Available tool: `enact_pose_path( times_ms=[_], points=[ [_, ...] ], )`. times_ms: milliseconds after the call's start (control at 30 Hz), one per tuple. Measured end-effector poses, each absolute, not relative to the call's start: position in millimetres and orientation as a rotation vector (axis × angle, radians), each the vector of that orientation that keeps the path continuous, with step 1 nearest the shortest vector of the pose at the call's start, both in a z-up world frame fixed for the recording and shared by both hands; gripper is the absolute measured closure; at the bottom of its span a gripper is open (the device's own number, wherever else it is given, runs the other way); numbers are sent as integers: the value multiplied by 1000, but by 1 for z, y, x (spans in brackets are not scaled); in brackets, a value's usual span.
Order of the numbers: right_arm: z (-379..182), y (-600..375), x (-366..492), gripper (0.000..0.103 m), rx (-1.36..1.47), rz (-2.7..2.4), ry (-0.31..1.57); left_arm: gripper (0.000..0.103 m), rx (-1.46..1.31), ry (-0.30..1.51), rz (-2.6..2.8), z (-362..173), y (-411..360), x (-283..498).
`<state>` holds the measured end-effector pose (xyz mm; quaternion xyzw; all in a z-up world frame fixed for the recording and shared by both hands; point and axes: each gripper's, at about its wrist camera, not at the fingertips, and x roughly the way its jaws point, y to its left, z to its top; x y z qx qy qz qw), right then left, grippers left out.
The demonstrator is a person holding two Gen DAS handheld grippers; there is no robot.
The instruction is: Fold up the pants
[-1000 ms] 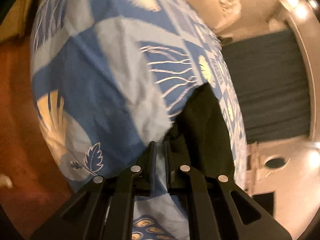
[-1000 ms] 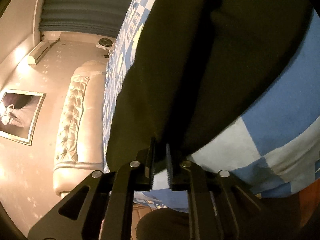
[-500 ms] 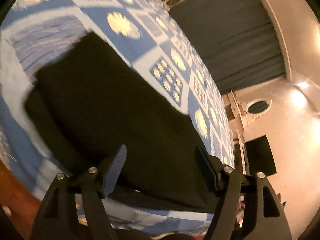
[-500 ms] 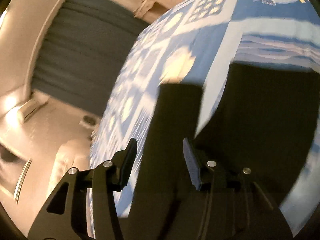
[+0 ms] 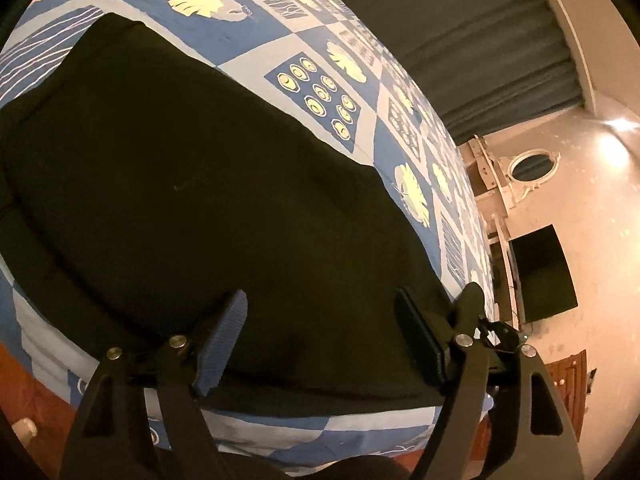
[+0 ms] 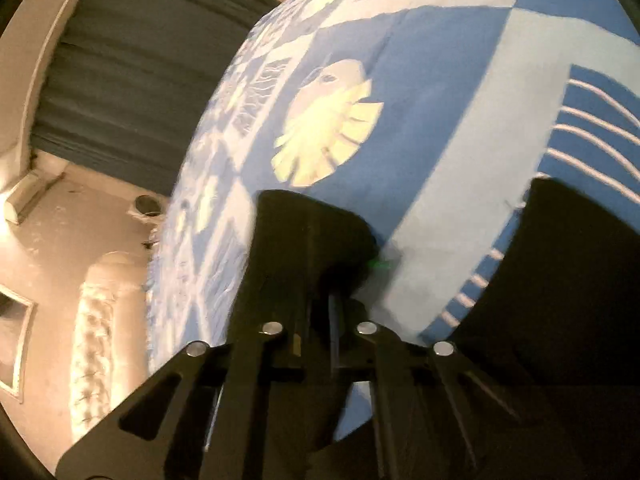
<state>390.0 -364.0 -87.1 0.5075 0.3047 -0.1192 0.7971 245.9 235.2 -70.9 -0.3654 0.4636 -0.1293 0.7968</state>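
Black pants [image 5: 192, 168] lie spread flat on the blue patterned bedsheet [image 5: 256, 36], reaching to the bed's near edge. My left gripper [image 5: 320, 296] hovers over their near edge. Its jaws are opening wide and the pads touch nothing. In the right wrist view my right gripper [image 6: 318, 296] is shut, with a dark fold of the pants [image 6: 312, 232] bunched around its tips and raised off the sheet [image 6: 440, 120]. More of the pants [image 6: 568, 288] lies to the right. The fingertips themselves are hidden in the dark cloth.
Dark curtains [image 5: 460, 40] hang beyond the bed. A black screen [image 5: 544, 272] and an oval mirror [image 5: 532, 166] are on the wall to the right. Wooden floor [image 5: 36, 392] shows below the bed's edge. A tufted headboard [image 6: 92, 340] stands at the left.
The left gripper has gone from shut at the bed's side to open over the spread pants. The right gripper opened over a strip of pants, then shut on it.
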Motion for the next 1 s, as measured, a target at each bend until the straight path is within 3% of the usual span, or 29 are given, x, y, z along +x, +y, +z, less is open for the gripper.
enact_pose_path(
  times_ms=[367,800,833,900,1000],
  points=[
    [37,-359,291,97,909,-114,506,28,-823,1028,-317,-58,219,248],
    [-82,-399,206,96,1122,-295,750,27,-751,1060,-413,-48,164,242],
    [-83,-400,203,95,1154,-294,730,27,-741,1058,-411,-48,163,242],
    [-84,-404,194,71,1205,-331,683,27,-742,1054,-408,-48,164,242],
    [-91,-411,185,61,1266,-328,628,27,-763,1055,-391,-51,168,243]
  ],
)
